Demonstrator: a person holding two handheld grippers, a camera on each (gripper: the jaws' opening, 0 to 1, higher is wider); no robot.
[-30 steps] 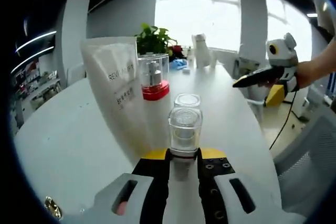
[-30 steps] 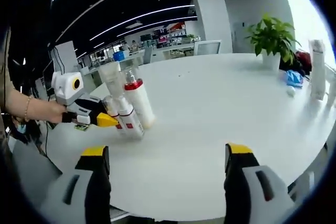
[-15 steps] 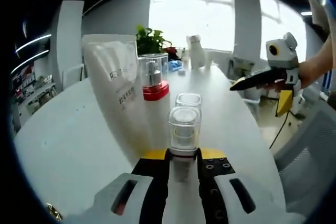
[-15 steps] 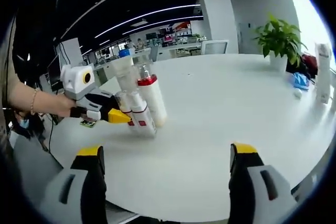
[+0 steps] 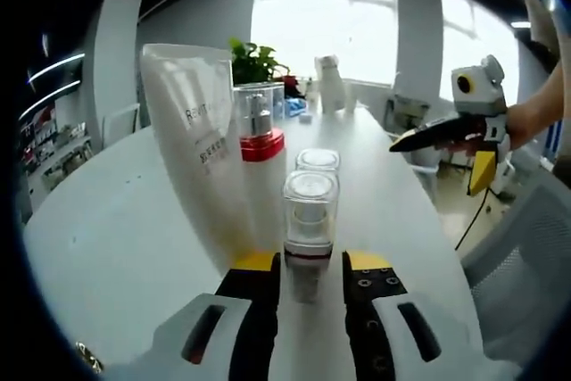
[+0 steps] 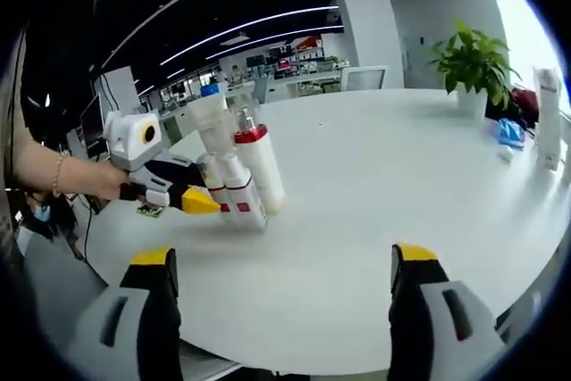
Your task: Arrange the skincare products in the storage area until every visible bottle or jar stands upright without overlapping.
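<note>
At the bottom centre of the left gripper view, the left tool [image 5: 309,267] stood released around a small clear-capped bottle with a red band [image 5: 309,229] on the round white desk [image 5: 107,247]. Behind it, mid-frame, stood a matching clear-capped jar [image 5: 318,161], a red-collared pump bottle [image 5: 260,144] and a tall white tube [image 5: 198,140]. The right tool [image 6: 284,260] hung released, grasping nothing, low in the right gripper view.

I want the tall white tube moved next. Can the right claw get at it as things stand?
Probably not directly: in the right gripper view the right claw is open, but the bottles and left claw stand before the white tube.
</note>
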